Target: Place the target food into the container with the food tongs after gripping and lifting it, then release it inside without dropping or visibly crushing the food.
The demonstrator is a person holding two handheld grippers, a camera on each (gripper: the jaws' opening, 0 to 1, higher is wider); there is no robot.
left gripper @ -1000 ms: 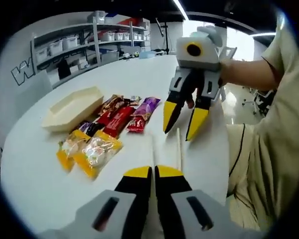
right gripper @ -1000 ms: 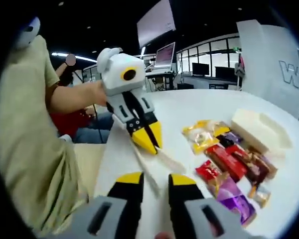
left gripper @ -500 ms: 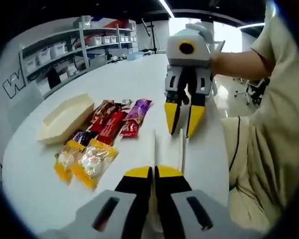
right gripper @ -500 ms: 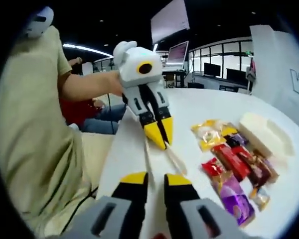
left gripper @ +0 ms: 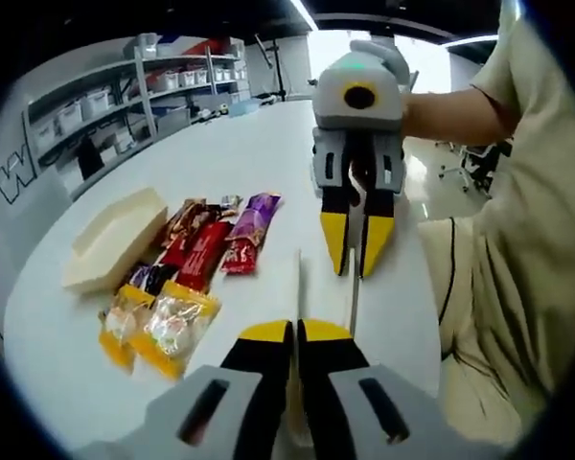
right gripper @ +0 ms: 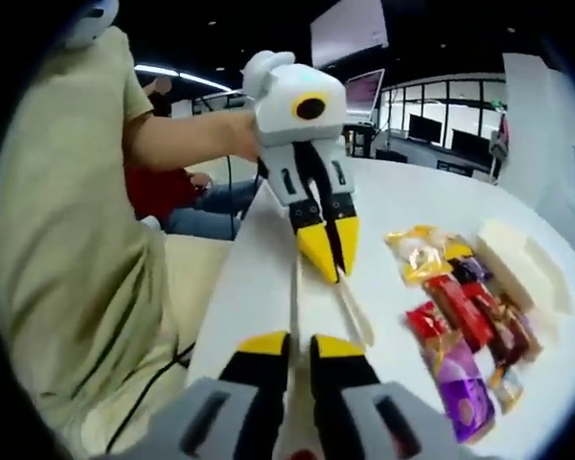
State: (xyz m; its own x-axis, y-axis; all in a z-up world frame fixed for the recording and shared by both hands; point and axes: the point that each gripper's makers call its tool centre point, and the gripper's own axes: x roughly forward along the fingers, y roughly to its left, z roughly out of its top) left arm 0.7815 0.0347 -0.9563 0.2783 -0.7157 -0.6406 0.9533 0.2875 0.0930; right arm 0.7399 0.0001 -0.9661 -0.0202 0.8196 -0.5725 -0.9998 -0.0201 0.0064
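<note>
The food tongs (left gripper: pixel 297 283) lie flat on the white tabletop (left gripper: pixel 230 153), two thin white arms side by side. Their long axis runs straight from one set of tongs to the other. In the right gripper view the two arms (right gripper: pixel 356 311) spread slightly toward the camera.

The left tongs (left gripper: pixel 295 331) are closed, and one white arm rises out from between the yellow tips. In the right gripper view the left tongs (right gripper: pixel 331 259) point down at the far end of the arms. The right tongs (right gripper: pixel 289 343) are drawn in to a narrow gap with a white arm in it; whether they pinch it cannot be told. In the left gripper view the right tongs (left gripper: pixel 355 261) point down with their tips at the second arm.

Beside the food tongs lie the snack packets: a purple one (left gripper: pixel 252 218), a red one (left gripper: pixel 203 254) and yellow ones (left gripper: pixel 168 326). Their long axes run roughly parallel to the arms. Just beyond them sits the cream container (left gripper: pixel 115 240), its long side along the row.

A bare forearm (left gripper: pixel 450 110) holds the right tongs. Shelves (left gripper: pixel 105 96) stand behind the tabletop.
</note>
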